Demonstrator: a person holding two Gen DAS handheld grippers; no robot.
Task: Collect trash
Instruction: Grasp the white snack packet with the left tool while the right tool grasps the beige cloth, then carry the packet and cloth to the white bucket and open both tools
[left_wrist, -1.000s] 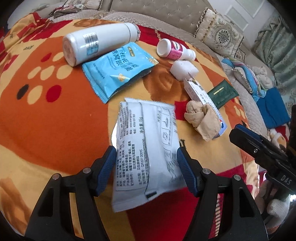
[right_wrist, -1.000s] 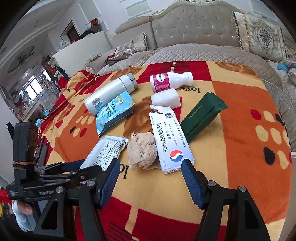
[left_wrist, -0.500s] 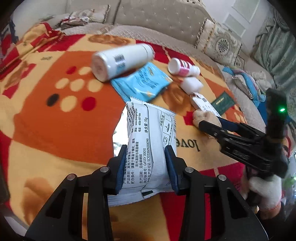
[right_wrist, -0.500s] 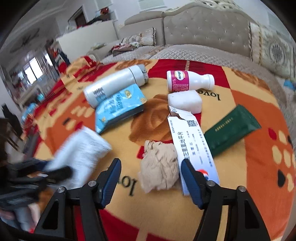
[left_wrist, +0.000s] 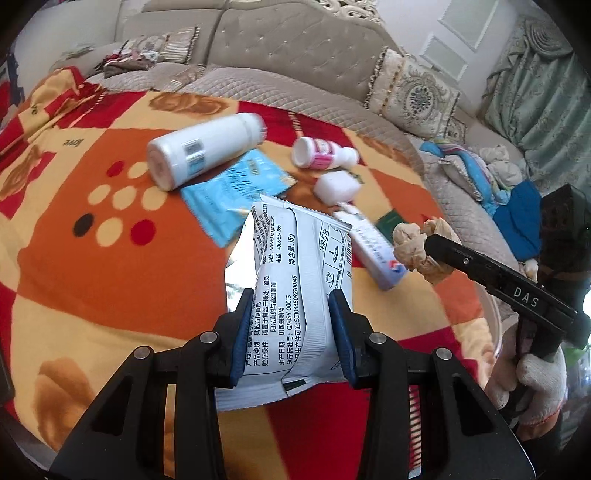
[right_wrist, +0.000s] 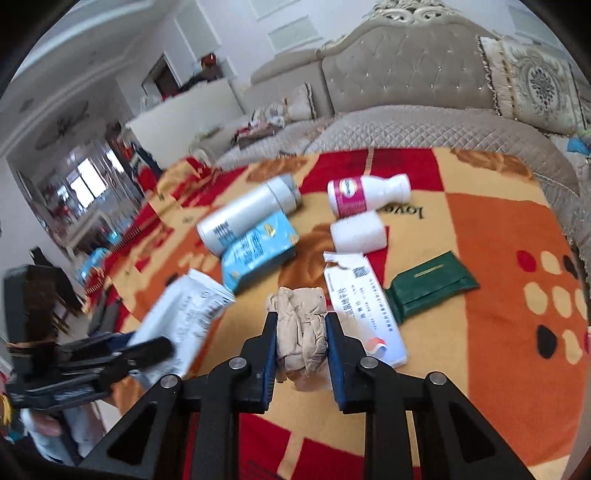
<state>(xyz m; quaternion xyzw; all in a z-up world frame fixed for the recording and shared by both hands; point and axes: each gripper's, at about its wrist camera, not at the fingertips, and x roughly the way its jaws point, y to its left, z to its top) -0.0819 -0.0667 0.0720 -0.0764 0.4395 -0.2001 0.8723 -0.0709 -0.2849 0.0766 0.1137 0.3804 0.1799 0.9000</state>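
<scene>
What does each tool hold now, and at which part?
Left tool holds the white packet by its two long edges, near the lower end. Right tool holds the beige wad across its middle.

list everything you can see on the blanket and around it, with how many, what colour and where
blanket: one, orange, red and yellow, spread over the grey quilted sofa
large bottle: one, white, lying at the far left
small bottle: one, white with pink label, lying far centre
blue packet: one, beside the large bottle
white block: one, below the small bottle
flat box: one, white, printed, centre
green packet: one, dark, right of the box
white sachet: one, in the left gripper
crumpled wad: one, beige, in the right gripper
gloved hand: one, white glove, on the right gripper's handle
</scene>
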